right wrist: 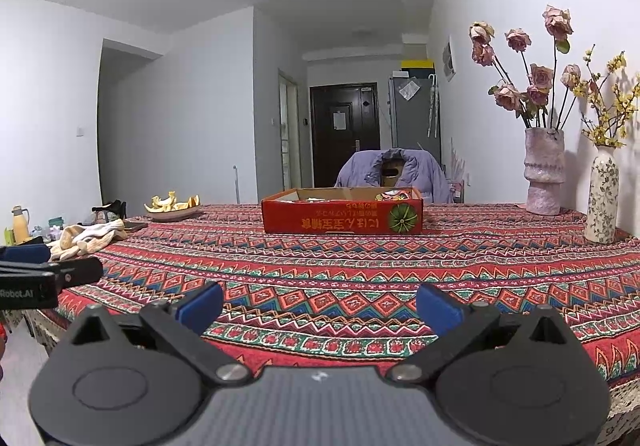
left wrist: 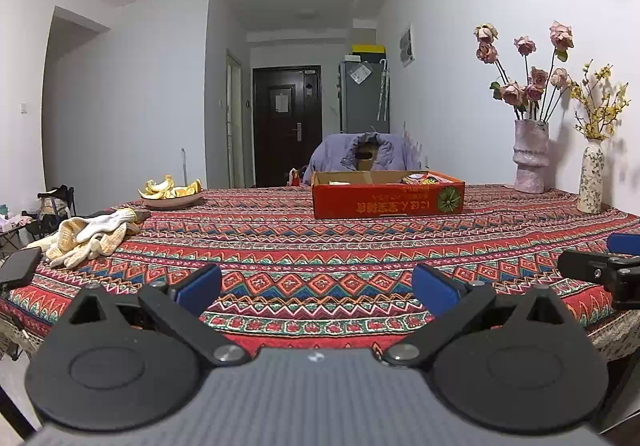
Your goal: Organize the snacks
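A shallow red cardboard box (left wrist: 387,197) stands far across the patterned tablecloth (left wrist: 320,246); it also shows in the right wrist view (right wrist: 342,215). Colourful snack packets (left wrist: 420,178) lie in its right end, also in the right wrist view (right wrist: 394,195). My left gripper (left wrist: 318,292) is open and empty above the table's near edge. My right gripper (right wrist: 320,306) is open and empty too, level with the left one. Each gripper shows at the side of the other's view, the right one (left wrist: 600,270) and the left one (right wrist: 44,278).
A plate of orange peel (left wrist: 172,191) and a pile of cream gloves (left wrist: 90,236) lie at the left, with a dark phone (left wrist: 18,266) near the corner. Two vases of flowers (left wrist: 531,155) (left wrist: 591,177) stand at the right by the wall. A chair with a purple jacket (left wrist: 360,155) is behind the box.
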{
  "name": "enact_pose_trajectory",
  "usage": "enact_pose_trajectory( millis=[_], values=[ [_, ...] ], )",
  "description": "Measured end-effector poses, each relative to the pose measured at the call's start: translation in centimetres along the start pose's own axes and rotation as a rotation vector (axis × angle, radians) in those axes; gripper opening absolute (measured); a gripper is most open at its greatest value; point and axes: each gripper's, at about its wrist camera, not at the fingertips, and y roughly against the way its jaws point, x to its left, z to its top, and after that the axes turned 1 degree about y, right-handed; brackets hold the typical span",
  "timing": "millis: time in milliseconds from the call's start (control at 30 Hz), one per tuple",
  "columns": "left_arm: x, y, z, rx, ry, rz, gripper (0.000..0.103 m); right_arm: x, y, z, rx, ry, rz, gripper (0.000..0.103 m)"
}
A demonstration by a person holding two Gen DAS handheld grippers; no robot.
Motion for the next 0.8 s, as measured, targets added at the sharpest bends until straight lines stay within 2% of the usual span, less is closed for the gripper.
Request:
enact_pose_trajectory(
  millis=[800],
  values=[
    [0.01, 0.11, 0.08, -0.008, -0.001, -0.004, 0.103, -0.05, 0.16, -0.09, -0.001, -0.011, -0.005, 0.103]
  ],
)
